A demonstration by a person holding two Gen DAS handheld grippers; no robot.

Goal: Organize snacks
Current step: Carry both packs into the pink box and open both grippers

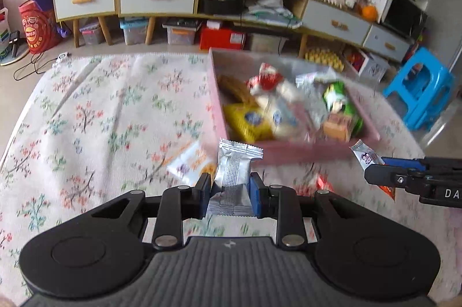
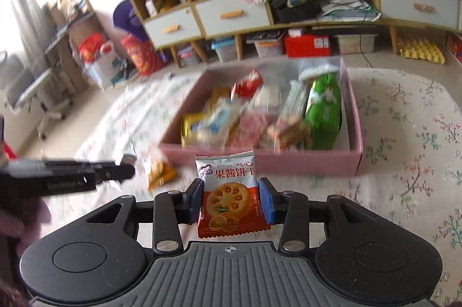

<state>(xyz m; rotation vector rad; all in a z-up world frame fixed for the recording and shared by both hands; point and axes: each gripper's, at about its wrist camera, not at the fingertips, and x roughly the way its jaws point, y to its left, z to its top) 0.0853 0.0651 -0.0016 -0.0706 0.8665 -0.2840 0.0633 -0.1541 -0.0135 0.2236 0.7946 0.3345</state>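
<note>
A: Looking through the left wrist view first: the left tool (image 1: 231, 187) is closed on a silver packet (image 1: 234, 171), its 2 pads pressed to the packet's sides, seam facing the camera.

B: Where is it?

A: Above the floral cloth (image 1: 95, 116) on the bench, just short of the near wall of the pink box (image 1: 291, 152). The box is full of snacks: a yellow pack (image 1: 245, 122), a red and white one (image 1: 267, 80), a green pack (image 1: 337, 96). A loose orange pack (image 1: 192, 159) lies on the cloth beside the box. At the right edge the right tool (image 1: 375, 167) comes in with a wrapper end sticking out of it.

B: And the right wrist view?

A: The right tool (image 2: 232, 201) is clamped on a biscuit packet (image 2: 231, 197), red and white with a round biscuit printed on it, held upright in front of the box (image 2: 306, 161). The green pack (image 2: 323, 113) stands against the box's right wall. The orange pack (image 2: 158, 171) lies on the cloth (image 2: 410, 134) left of the box, and the left tool (image 2: 122, 167) reaches in above it; its grip is blurred from this side.
</note>
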